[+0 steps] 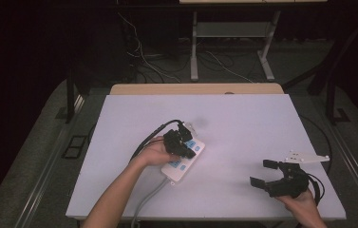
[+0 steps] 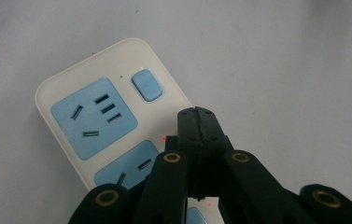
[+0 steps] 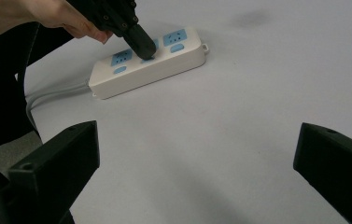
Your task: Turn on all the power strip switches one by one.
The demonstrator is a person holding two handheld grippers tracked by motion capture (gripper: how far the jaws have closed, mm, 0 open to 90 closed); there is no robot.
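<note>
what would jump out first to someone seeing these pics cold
The white power strip with blue sockets, lying left of centre on the pale table, draws the eye first. The left gripper is shut and presses its tip down on the strip's middle, by a blue switch. Off at the near right, the right gripper rests with its fingers wide open and nothing between them.
</note>
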